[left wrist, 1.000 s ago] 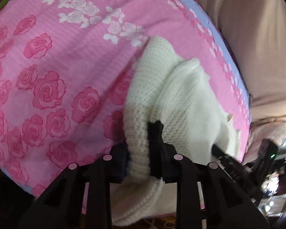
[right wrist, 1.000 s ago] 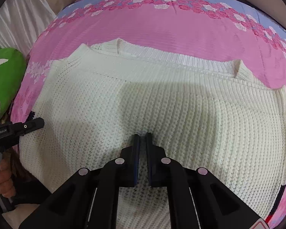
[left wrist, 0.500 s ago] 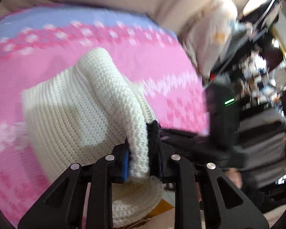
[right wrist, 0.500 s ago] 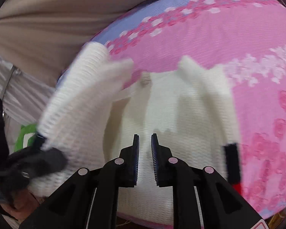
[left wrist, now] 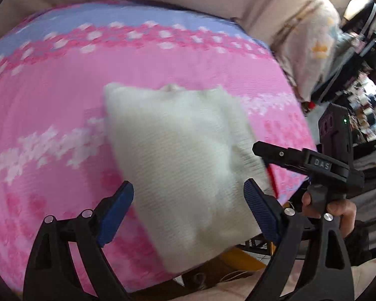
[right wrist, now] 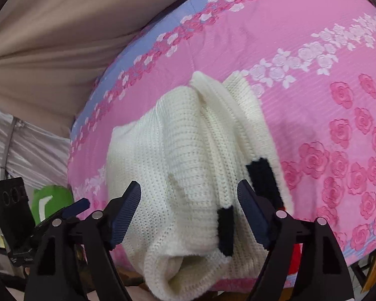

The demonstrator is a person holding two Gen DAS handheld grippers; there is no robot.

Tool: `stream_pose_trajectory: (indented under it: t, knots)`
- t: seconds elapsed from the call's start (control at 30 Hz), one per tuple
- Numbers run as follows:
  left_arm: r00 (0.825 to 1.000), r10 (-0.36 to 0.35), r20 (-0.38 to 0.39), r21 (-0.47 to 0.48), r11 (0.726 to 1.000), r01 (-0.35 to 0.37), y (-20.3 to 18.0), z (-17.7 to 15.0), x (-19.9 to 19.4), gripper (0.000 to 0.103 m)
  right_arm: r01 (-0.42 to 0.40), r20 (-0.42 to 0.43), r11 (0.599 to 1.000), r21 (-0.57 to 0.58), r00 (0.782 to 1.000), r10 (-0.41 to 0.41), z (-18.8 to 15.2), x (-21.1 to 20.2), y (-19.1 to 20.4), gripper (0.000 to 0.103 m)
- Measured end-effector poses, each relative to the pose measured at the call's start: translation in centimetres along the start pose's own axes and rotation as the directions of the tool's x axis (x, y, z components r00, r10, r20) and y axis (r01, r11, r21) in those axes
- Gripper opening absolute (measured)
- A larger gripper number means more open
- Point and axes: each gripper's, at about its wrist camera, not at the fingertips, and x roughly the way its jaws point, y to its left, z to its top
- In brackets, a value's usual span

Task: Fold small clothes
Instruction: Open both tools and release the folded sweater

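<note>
Both grippers have let go since a second ago: then my left gripper [left wrist: 188, 208] was pinching a raised fold of knit and my right gripper [right wrist: 189, 213] was closed over the flat garment; now that fold is laid across and nothing is between either pair of pads.

Item, left gripper: jaws opening, wide apart, pointing down over the garment, pads clear of the cloth.

Item, right gripper: jaws likewise opening, empty, hanging over the near end of the bundle. In the left wrist view it shows at the right edge, in a hand [left wrist: 338, 210].

Item, white knit sweater [right wrist: 188, 155]: lies on the bed, near its front edge, doubled lengthwise into a narrow block. Black trim patches [right wrist: 260, 173] show on the right-hand layers. The near end droops over the bed's edge, with an open tube of knit at the bottom. Left view is blurred, so edge alignment there cannot be told.

Item, pink rose bedspread [right wrist: 338, 125]: covers the bed under the sweater; blue border at the far side.

Item, green object [right wrist: 50, 200]: beside the bed, left, unidentified.

Step in hand, by my reading: release after a lengthwise fold.

Next move calls for: regrasping the hanging near end with both grippers and carrying it up over the far end, keeping layers stacked; loose knit may slide off.
</note>
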Motion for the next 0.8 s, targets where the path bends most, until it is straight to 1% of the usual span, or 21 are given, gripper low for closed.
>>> stream_pose_trajectory:
  t: [0.03, 0.07, 0.1, 0.13, 0.17, 0.2, 0.27, 0.3, 0.33, 0.37, 0.4, 0.43, 0.47, 0.5, 0.53, 0.57, 0.6, 0.63, 0.67, 0.73, 0.8]
  knots:
    - [1.000, 0.008, 0.000, -0.028, 1.000, -0.008, 0.7, -0.4, 0.0, 0.087, 0.035, -0.020, 0.999, -0.016, 0.999, -0.035, 0.0, 0.9, 0.2, 0.078]
    - [1.000, 0.009, 0.000, -0.058, 0.998, -0.009, 1.6, -1.3, -0.4, 0.087, 0.080, -0.052, 0.996, -0.032, 0.995, -0.082, 0.0, 2.3, 0.6, 0.073]
    - [1.000, 0.006, 0.001, -0.085, 0.996, -0.006, 2.0, -1.4, -0.5, 0.087, 0.080, -0.076, 0.996, -0.048, 0.994, -0.084, -0.2, 3.0, 1.1, 0.041]
    - [1.000, 0.001, 0.013, -0.111, 0.994, 0.001, 2.3, -1.7, -0.8, 0.087, 0.061, -0.092, 0.996, -0.059, 0.994, -0.066, -0.2, 3.3, 1.7, 0.027]
    - [1.000, -0.005, 0.022, -0.123, 0.992, 0.008, 2.6, -1.9, -1.4, 0.087, 0.026, -0.083, 0.997, -0.069, 0.996, -0.032, -0.1, 2.9, 2.4, 0.022]
    - [1.000, -0.010, 0.028, -0.126, 0.992, 0.014, 2.6, -2.1, -1.8, 0.087, -0.016, -0.051, 0.997, -0.081, 0.999, 0.012, 0.1, 1.6, 3.2, 0.020]
    - [0.999, -0.012, 0.038, -0.111, 0.994, 0.016, 1.9, -2.4, -2.2, 0.087, -0.071, 0.025, 0.992, -0.106, 0.997, 0.074, 0.8, -1.9, 3.9, 0.018]
    - [0.999, -0.012, 0.036, -0.100, 0.995, 0.016, 1.6, -2.5, -2.3, 0.087, -0.075, 0.056, 0.991, -0.111, 0.995, 0.082, 1.2, -3.5, 3.7, 0.018]
    - [0.999, -0.002, 0.033, -0.086, 0.996, 0.005, 1.3, -2.6, -2.1, 0.087, -0.062, 0.076, 0.992, -0.111, 0.995, 0.070, 1.5, -4.5, 3.3, 0.018]
    - [0.999, 0.009, 0.032, -0.075, 0.997, -0.006, 1.0, -2.6, -1.8, 0.087, -0.007, 0.093, 0.993, -0.116, 0.995, 0.018, 1.4, -5.2, 2.2, 0.018]
    - [0.999, 0.015, 0.029, -0.067, 0.998, -0.013, 0.8, -2.6, -1.4, 0.087, 0.066, 0.093, 0.990, -0.128, 0.994, -0.054, 1.4, -4.8, 1.1, 0.018]
    - [1.000, 0.021, 0.020, -0.062, 0.998, -0.020, 0.5, -2.5, -0.9, 0.087, 0.143, 0.067, 0.979, -0.142, 0.989, -0.134, 1.3, -3.3, -0.3, 0.018]
    - [1.000, 0.024, 0.013, -0.061, 0.998, -0.023, 0.3, -2.4, -0.4, 0.087, 0.208, -0.011, 0.967, -0.149, 0.977, -0.212, 0.9, -0.7, -2.7, 0.019]
    - [1.000, 0.026, 0.005, -0.062, 0.998, -0.026, 0.1, -2.3, 0.2, 0.087, 0.202, -0.053, 0.971, -0.125, 0.976, -0.209, 0.3, 0.6, -4.4, 0.021]
    - [0.999, 0.036, -0.007, -0.059, 0.998, -0.036, -0.3, -2.2, 0.8, 0.087, 0.142, -0.030, 0.986, -0.083, 0.989, -0.144, 0.2, 0.3, -5.1, 0.022]
    - [0.999, 0.046, -0.012, -0.052, 0.998, -0.046, -0.6, -2.0, 1.2, 0.087, 0.100, -0.024, 0.994, -0.046, 0.995, -0.101, 0.4, -0.8, -5.2, 0.023]
    - [0.999, 0.049, -0.006, -0.042, 0.998, -0.049, -1.1, -1.7, 1.4, 0.087, 0.081, -0.003, 0.996, -0.027, 0.997, -0.081, 0.6, -2.0, -5.0, 0.029]
    - [0.999, 0.046, 0.000, -0.035, 0.998, -0.046, -1.5, -1.5, 1.5, 0.087, 0.079, 0.026, 0.997, -0.018, 0.997, -0.078, 0.7, -3.3, -4.7, 0.029]
    - [0.999, 0.044, 0.005, -0.030, 0.999, -0.044, -1.8, -1.4, 1.5, 0.087, 0.074, 0.059, 0.997, -0.019, 0.996, -0.073, 0.4, -5.0, -4.4, 0.031]
    - [0.999, 0.048, 0.011, -0.017, 0.999, -0.048, -2.5, -1.0, 1.6, 0.087, 0.054, 0.076, 0.998, -0.031, 0.996, -0.052, -0.6, -7.9, -4.2, 0.037]
    - [0.999, 0.050, 0.011, -0.009, 0.999, -0.049, -2.9, -0.7, 1.9, 0.087, 0.030, 0.072, 0.998, -0.063, 0.997, -0.026, -2.5, -10.3, -4.0, 0.047]
